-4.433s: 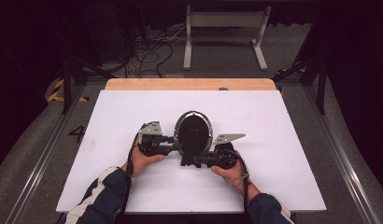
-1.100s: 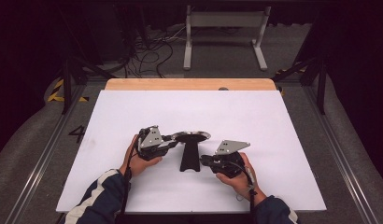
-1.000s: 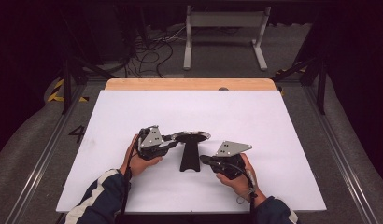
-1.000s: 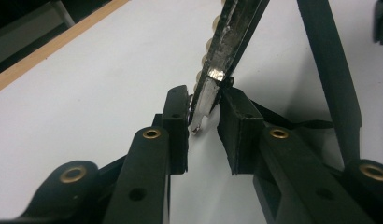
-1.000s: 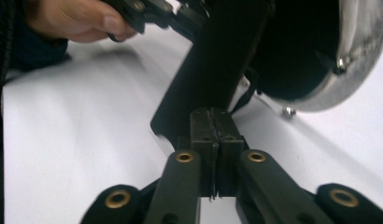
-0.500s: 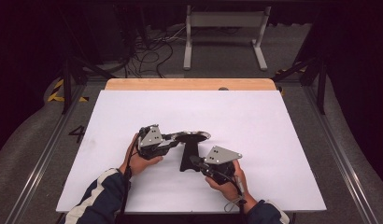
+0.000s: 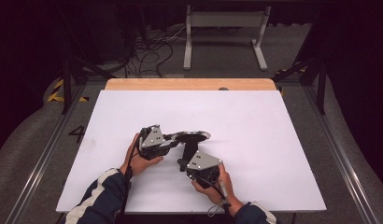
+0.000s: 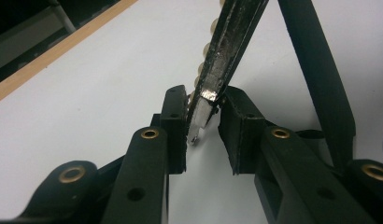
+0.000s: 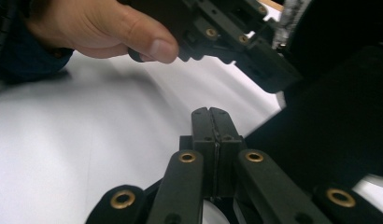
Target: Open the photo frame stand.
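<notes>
Gripping rim of round black mirror on stand (image 7: 191, 136), left gripper (image 7: 167, 142) | right gripper (image 7: 182, 164), jaws closed empty, swinging in toward stand base from 4 o'clock | pushing likely next.

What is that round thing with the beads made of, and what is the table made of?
The round thing has a rim that looks like metal: dark and scuffed, with a shiny silver patch, and pale beads behind it, perhaps plastic. The left gripper clamps that rim. The table shows a tan wooden-looking strip beyond a matt white top.
</notes>
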A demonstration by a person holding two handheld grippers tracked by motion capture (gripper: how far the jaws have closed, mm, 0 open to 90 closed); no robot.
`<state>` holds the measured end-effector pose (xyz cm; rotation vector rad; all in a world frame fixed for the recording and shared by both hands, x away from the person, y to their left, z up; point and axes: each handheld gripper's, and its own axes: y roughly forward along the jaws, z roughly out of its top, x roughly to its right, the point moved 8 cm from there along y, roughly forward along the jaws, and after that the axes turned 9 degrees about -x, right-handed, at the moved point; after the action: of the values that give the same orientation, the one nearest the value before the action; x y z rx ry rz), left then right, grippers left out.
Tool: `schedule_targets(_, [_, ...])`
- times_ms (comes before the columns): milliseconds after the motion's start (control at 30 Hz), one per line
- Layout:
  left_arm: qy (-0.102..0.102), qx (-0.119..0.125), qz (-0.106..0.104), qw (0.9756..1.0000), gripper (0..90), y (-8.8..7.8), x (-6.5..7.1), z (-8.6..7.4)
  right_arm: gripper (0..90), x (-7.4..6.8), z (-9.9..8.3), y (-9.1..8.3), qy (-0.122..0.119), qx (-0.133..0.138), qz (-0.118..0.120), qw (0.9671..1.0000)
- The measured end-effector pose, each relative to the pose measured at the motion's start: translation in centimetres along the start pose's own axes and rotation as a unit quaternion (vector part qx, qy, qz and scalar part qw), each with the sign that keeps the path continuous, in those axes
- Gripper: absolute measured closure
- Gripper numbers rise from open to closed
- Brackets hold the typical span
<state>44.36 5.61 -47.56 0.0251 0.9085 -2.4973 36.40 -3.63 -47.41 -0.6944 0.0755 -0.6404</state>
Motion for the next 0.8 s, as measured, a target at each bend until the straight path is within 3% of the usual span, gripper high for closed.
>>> schedule_targets(300, [0.004, -0.011, 0.004, 0.9999, 74.0, 0.0, 0.3, 0.0, 90.0, -1.2, 0.0, 1.9, -0.018, -0.019, -0.015, 0.9996])
schedule_targets(800, [0.011, -0.022, 0.011, 0.9996, 74.5, -0.1, 0.4, 0.1, 90.0, -0.3, -1.2, 2.5, -0.004, -0.050, -0.035, 0.9981])
